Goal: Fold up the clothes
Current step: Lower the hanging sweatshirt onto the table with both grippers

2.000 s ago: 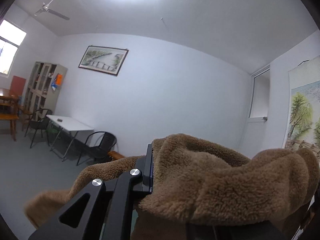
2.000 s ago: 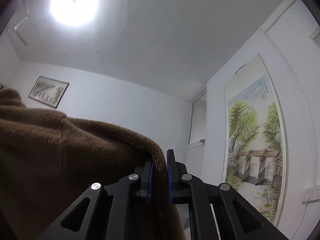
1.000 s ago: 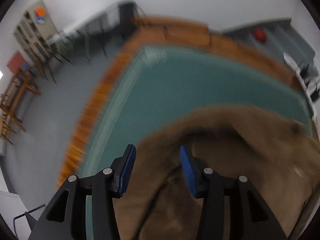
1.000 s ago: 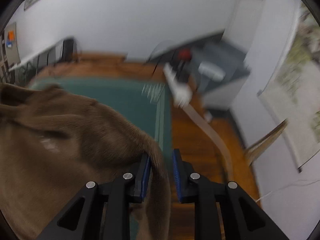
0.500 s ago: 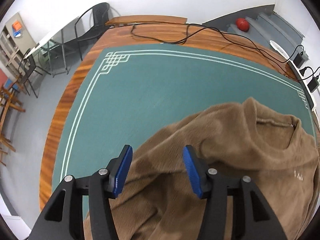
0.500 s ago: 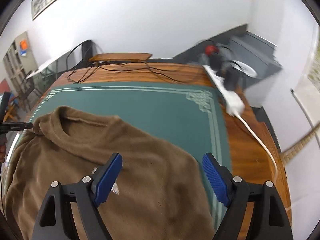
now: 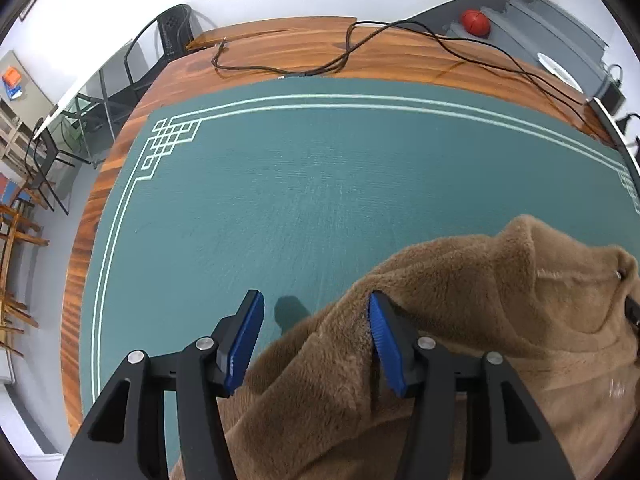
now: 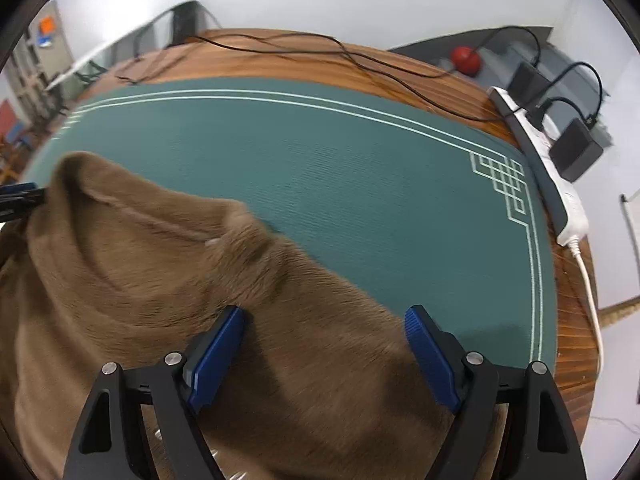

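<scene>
A brown fleece sweater (image 7: 460,320) lies on the green mat (image 7: 300,184), collar toward the far side. It also shows in the right wrist view (image 8: 160,280). My left gripper (image 7: 316,340) is open over the sweater's left shoulder edge; the fabric bunches against its right finger. My right gripper (image 8: 324,356) is open wide just above the sweater's right shoulder, holding nothing. The left gripper's tip (image 8: 20,198) shows at the left edge of the right wrist view, next to the collar.
The mat lies on a wooden table (image 7: 280,52). Black cables (image 7: 400,36) trail across the far side. A white power strip (image 8: 560,184) with black adapters lies along the right edge. Chairs (image 7: 168,40) stand beyond the far left corner.
Both grippers held the sweater up in the air, then swung down to the table and let it go. Both jaws opened, and the sweater now lies on the mat.
</scene>
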